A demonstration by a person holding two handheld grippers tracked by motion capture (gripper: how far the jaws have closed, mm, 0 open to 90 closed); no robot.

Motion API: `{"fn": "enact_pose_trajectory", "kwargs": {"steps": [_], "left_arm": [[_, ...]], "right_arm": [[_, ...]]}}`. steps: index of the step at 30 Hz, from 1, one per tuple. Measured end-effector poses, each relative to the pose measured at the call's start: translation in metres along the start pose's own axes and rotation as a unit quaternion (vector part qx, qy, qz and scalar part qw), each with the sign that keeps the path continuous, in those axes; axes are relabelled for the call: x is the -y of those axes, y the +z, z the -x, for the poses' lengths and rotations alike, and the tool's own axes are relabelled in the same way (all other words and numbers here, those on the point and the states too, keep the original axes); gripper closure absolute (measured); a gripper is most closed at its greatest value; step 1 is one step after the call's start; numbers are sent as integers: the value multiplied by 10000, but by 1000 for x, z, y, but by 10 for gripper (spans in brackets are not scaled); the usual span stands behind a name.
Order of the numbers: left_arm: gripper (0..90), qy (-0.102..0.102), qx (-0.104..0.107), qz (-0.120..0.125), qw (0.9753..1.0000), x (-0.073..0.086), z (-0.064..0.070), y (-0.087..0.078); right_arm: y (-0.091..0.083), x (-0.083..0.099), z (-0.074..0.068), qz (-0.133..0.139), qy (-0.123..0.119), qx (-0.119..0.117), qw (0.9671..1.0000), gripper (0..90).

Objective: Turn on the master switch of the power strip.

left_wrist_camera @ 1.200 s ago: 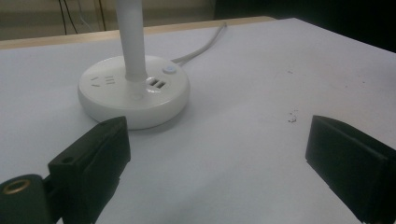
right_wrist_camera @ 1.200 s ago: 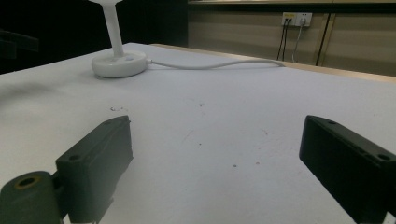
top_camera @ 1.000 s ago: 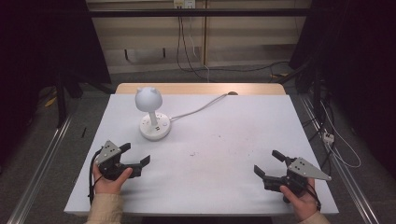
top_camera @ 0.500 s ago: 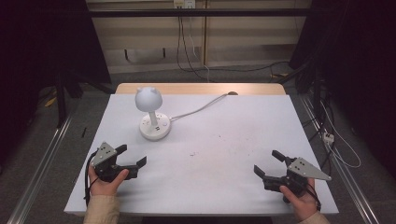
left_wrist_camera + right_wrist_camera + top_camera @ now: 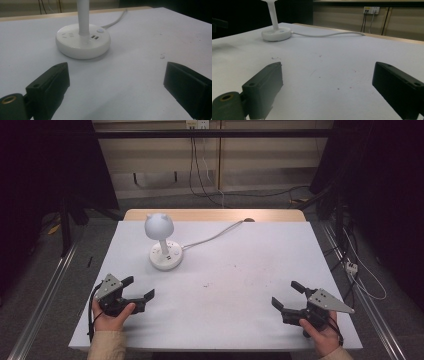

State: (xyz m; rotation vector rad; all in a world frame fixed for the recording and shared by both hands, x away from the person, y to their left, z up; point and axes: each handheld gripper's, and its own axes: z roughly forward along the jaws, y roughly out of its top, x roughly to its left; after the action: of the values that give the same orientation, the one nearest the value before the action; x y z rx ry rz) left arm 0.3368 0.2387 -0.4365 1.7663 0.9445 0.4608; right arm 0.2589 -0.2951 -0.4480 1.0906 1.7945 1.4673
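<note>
A white desk lamp (image 5: 160,227) with a round shade stands on a round base (image 5: 83,41) toward the back left of the white table (image 5: 240,270). Its base (image 5: 276,33) carries sockets and a button, and a white cable (image 5: 212,238) runs from it to the table's far edge. My left gripper (image 5: 138,288) rests open at the front left, jaws wide apart and aimed at the lamp base, nothing between them. My right gripper (image 5: 288,295) sits open near the front right corner, also holding nothing.
Small dark specks (image 5: 250,281) dot the middle of the table. A wooden strip (image 5: 215,215) edges its far side. Cables (image 5: 200,165) hang from a wall socket behind, and more cables (image 5: 352,270) lie on the floor to the right.
My left gripper has drawn back a little toward the front left of the table. The right gripper has stayed where it was.
</note>
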Motion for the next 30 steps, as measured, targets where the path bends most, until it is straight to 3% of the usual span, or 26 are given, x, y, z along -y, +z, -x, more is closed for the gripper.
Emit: {"fn": "enact_pose_trajectory", "kwargs": {"steps": [30], "left_arm": [[63,-3,-40,-79,10000,7,-4,-7]], "right_arm": [[1,0,0,-10,-42,-26,10000,92]]}}
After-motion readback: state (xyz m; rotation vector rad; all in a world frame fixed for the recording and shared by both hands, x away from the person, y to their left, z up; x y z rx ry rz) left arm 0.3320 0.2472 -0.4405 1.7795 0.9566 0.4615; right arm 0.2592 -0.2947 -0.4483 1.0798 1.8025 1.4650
